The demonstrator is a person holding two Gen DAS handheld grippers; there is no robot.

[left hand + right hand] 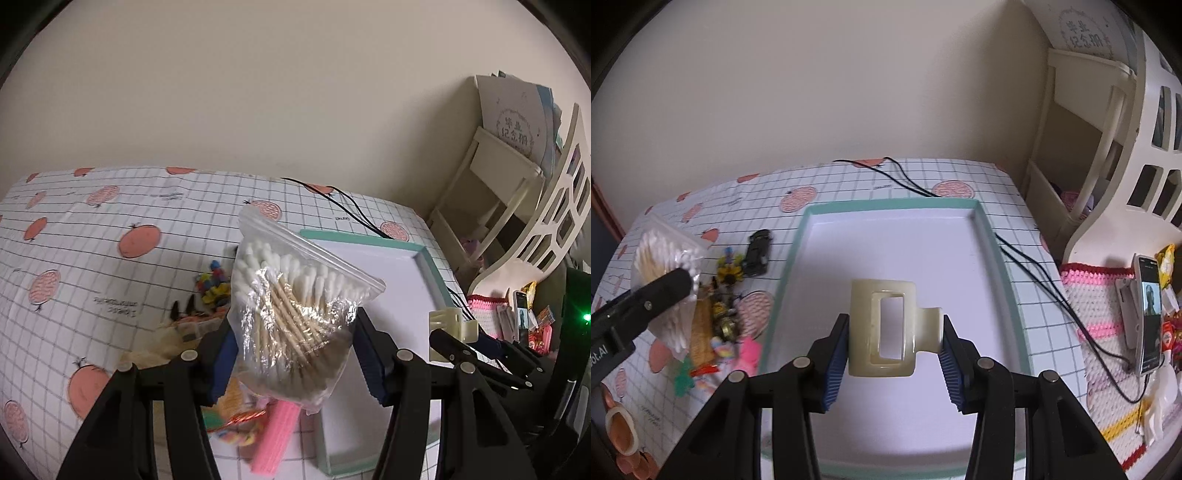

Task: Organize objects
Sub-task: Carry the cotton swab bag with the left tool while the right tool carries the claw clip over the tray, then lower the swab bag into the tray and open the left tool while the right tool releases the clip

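My left gripper (295,354) is shut on a clear zip bag of cotton swabs (291,306), held up above the table at the left edge of the white tray with a teal rim (430,266). In the right wrist view the same bag (665,266) hangs left of the tray. My right gripper (894,350) is shut on a cream hair claw clip (886,328), held over the middle of the tray (798,236). That clip also shows at the right of the left wrist view as a cream piece (452,325).
Small items lie left of the tray: a black toy car (758,252), colourful toys (212,284), a pink comb (275,439). Black cables (1030,258) run across the cloth. A phone (1148,314) stands on a crocheted mat right of the table, by a white shelf (1082,155).
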